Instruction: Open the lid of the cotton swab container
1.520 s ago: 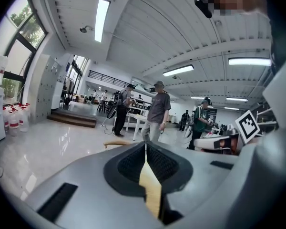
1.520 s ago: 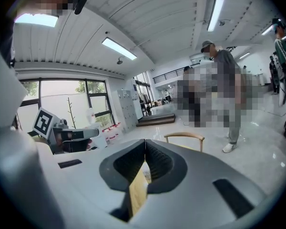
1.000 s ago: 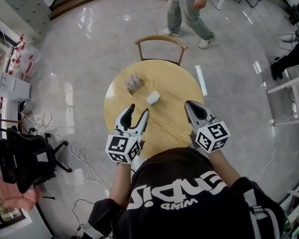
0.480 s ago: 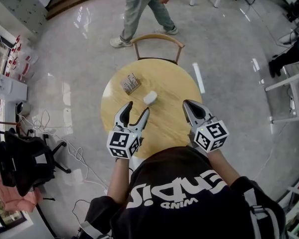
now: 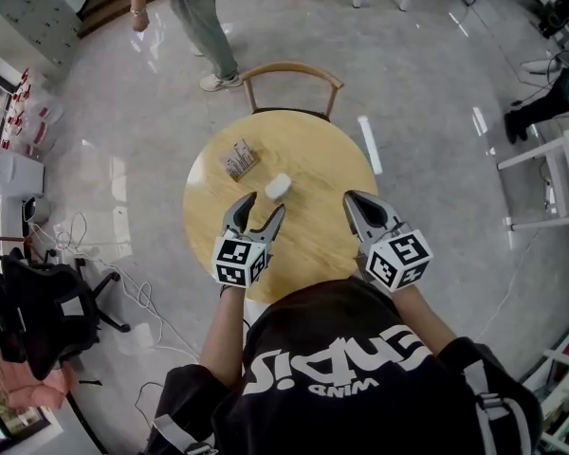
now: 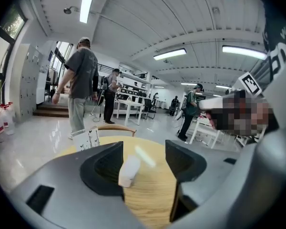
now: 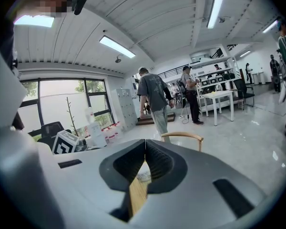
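A small white container (image 5: 277,186) lies near the middle of the round wooden table (image 5: 313,150). To its back left stands a small patterned box (image 5: 235,159). My left gripper (image 5: 264,207) hovers just short of the white container, open wide, with nothing between its fingers. In the left gripper view the white container (image 6: 130,170) lies on the table ahead, seen close to the left jaw of that gripper (image 6: 143,149), and the patterned box (image 6: 88,140) stands further left. My right gripper (image 5: 351,199) hangs over the table's right side, shut and empty; its closed jaws (image 7: 145,144) hide most of the table.
A wooden chair (image 5: 289,72) stands at the table's far side. A person (image 5: 194,8) walks on the floor beyond it. A black office chair (image 5: 38,311) and loose cables (image 5: 85,235) are at the left, white tables (image 5: 550,178) at the right.
My left gripper's jaws have spread wider and it has edged toward the white container. The person behind the table has walked from right to left. The right gripper stays shut.
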